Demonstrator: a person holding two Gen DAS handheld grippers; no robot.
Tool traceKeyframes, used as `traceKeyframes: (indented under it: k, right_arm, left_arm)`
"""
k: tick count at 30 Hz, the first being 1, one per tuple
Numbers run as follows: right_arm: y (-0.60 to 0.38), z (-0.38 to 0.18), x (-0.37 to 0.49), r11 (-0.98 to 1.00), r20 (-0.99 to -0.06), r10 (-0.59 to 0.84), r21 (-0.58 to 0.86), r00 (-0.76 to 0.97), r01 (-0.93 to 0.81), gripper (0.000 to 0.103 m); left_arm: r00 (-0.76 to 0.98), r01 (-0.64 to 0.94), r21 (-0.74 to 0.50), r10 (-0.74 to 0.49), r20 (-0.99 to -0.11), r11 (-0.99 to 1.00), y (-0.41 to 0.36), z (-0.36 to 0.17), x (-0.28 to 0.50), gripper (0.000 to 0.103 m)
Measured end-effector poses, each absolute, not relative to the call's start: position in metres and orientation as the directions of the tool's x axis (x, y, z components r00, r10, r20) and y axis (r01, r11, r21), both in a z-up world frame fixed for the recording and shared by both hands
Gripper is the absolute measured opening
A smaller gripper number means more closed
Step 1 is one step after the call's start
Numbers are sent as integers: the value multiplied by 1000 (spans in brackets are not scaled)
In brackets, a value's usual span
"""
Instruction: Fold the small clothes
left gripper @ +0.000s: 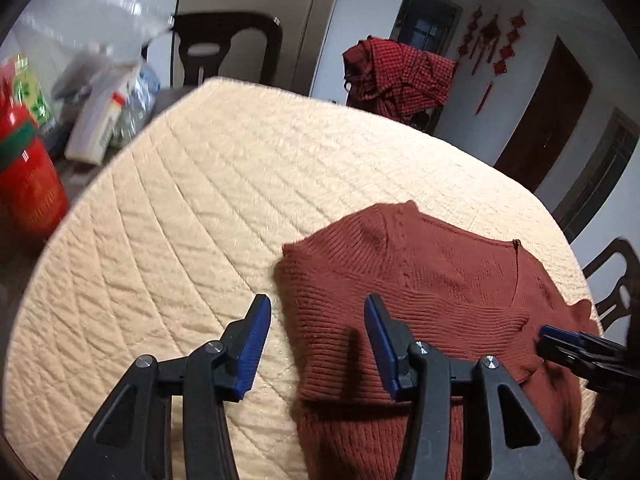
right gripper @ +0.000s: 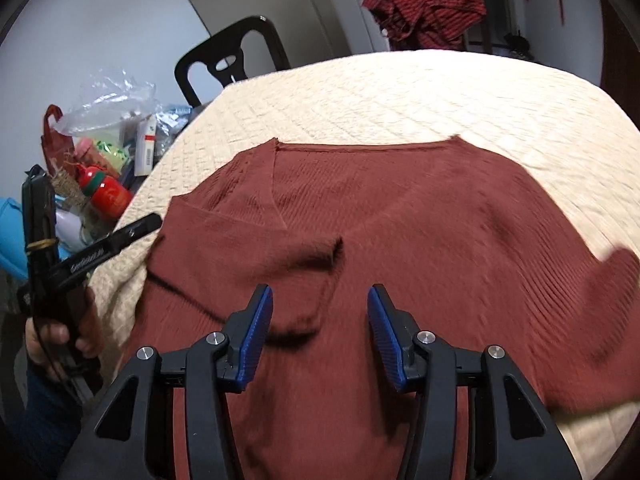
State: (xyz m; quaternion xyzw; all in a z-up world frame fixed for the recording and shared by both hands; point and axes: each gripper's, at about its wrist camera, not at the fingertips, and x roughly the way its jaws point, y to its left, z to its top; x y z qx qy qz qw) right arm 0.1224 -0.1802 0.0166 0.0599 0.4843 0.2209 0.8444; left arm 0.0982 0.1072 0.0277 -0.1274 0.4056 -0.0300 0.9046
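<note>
Clutter: bags and a red bottle at the table's left edge
Left gripper: jaws apart, nothing between them — poised over the sweater's left edge
Sweater: rust-red knit, spread on the quilted cream cover, one sleeve folded across the front
Right gripper: jaws parted — above the sweater, gripping nothing

The sweater is matt ribbed knit. It lies on a quilted cloth cover. The chair looks glossy.
</note>
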Motion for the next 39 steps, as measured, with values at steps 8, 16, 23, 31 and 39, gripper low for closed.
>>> traceKeyframes:
  k: [8,16,23,31,39]
  right_arm:
    - [-173,28,141,882,-764,449,297,462,-366,3]
    - [-188,20,146,913,-798,393,277,457,-300,7]
    - [-179,21,115,886,-789,428,269,440,-378,9]
    - [-204,19,93,910,-811,383,249,443,-332,9]
    - [-237,35,51,915,-759,398,288,515,-282,38]
  left_arm:
    - [665,-11,-274,-197,-720,962,103,22,108,24]
    - [692,-3,-256,-183,-699,967,108,31,95,24]
    - [673,93,-228,-230,-703,969,85,31,77,24]
    - [660,72,-186,-187,-728,980,84,28,63,24]
    - [679,47,-138,-133,-722,989,58,46,26,46]
